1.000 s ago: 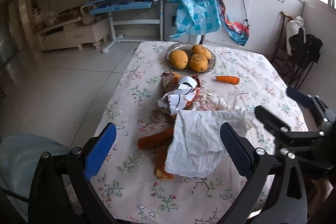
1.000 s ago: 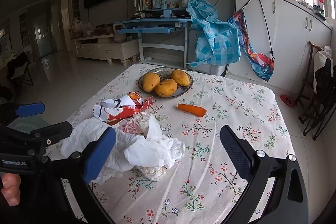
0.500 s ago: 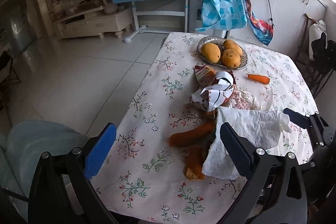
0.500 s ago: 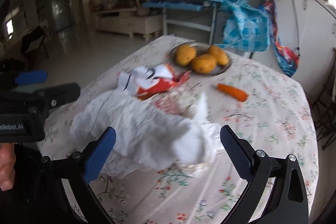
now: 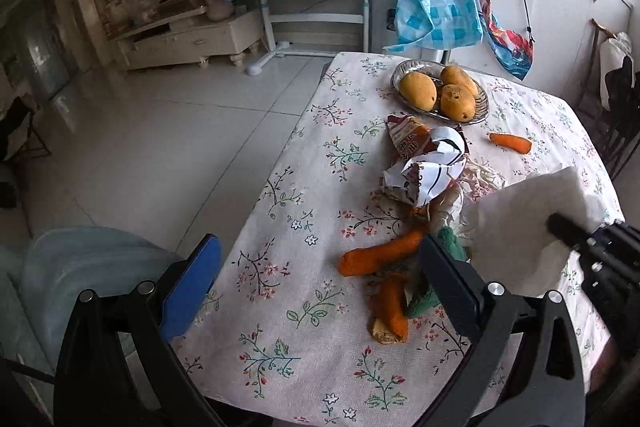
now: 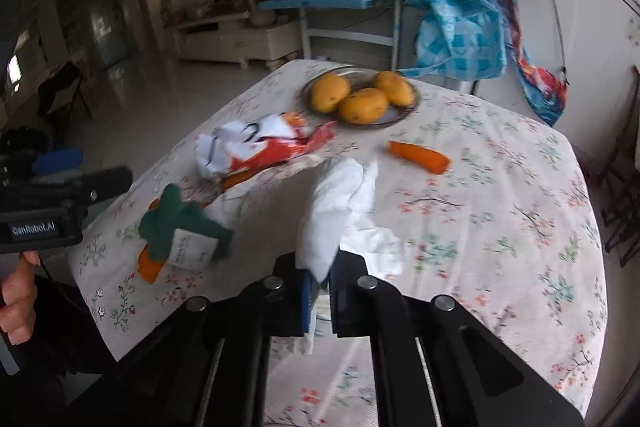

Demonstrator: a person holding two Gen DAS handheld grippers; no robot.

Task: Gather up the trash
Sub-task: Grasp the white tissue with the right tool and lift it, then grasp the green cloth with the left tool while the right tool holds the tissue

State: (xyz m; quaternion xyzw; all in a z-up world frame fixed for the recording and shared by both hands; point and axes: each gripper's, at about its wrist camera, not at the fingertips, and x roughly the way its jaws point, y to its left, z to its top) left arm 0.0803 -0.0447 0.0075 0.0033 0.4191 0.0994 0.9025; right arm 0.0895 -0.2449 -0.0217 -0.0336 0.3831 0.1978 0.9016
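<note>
The right gripper (image 6: 320, 291) has just snapped its fingers onto the white tissue (image 6: 336, 203) above the counter (image 6: 500, 211) — pickup step; next, carry it off to a bin, left gripper (image 5: 316, 287) gaping empty.

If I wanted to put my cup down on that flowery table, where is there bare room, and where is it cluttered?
The floral tablecloth is bare to the right of the lone carrot and along the near edge. The crowded part is the left middle: the crumpled snack wrapper, white tissue and plush carrots. The mango plate fills the far end.
</note>
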